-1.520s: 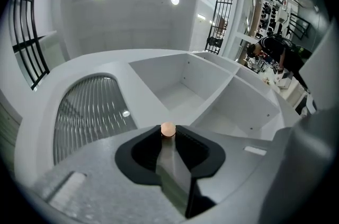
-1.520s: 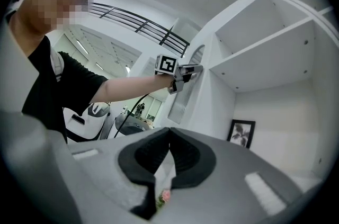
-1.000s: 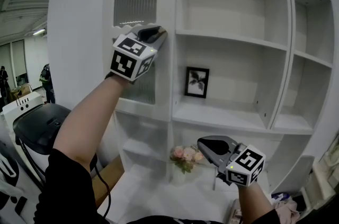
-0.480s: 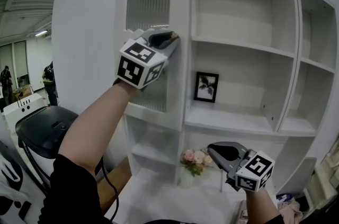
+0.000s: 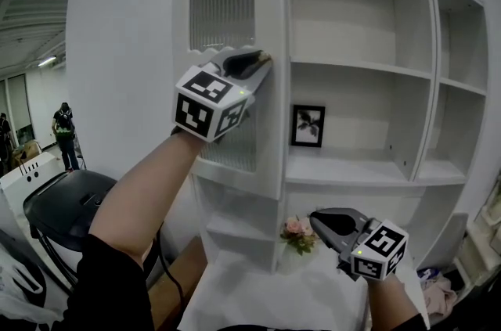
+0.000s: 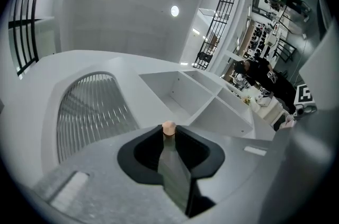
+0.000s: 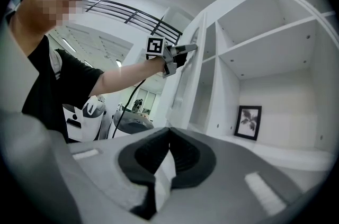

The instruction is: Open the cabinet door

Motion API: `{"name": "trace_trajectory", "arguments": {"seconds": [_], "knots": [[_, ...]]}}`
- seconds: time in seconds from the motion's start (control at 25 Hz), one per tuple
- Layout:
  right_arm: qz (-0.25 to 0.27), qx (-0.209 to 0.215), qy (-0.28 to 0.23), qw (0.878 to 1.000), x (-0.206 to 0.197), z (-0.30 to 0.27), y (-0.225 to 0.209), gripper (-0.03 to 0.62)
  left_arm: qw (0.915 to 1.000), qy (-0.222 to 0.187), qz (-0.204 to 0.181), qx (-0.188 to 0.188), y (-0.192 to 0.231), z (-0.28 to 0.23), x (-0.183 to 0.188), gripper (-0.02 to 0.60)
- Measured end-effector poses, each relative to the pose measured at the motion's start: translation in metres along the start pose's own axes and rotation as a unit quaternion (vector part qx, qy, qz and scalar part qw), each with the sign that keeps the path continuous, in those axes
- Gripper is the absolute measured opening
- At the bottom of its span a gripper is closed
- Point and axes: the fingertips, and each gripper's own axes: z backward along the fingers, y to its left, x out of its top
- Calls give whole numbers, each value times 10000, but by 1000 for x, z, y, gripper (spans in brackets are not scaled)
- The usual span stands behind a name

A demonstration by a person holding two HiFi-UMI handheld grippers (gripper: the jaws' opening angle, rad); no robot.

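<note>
Already my left hand-held gripper (image 5: 262, 60) grips the knob (image 6: 168, 128) of the cabinet door (image 5: 227, 8), which stands partly out from the shelf unit (image 5: 360, 169). It needs a wider swing. My right hand-held gripper (image 5: 321, 221) is clenched, empty.

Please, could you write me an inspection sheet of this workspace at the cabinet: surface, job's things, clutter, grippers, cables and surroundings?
Surface: white tabletop below the shelves, with a small bunch of flowers at its far end.
Job's things: cabinet door with a ribbed arched pane, standing partly open; its knob is at the free edge.
Clutter: framed picture on a shelf.
Grippers: left gripper shut on the knob; right gripper shut, holding nothing, low above the tabletop.
Cables: black cable hanging under the left arm.
Surroundings: black chair at left; a person standing far behind it.
</note>
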Motion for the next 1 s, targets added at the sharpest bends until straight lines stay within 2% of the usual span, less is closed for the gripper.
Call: {"name": "trace_trajectory", "arguments": {"seconds": [0.36,1.0], "knots": [[-94,-65,313,9994,-4,-17,41,3,9988,-343,211,-273,2,34,18,75],[-177,-418,466,9979,4,-19,97,3,9928,-722,675,-681,14,90,39,75]]}}
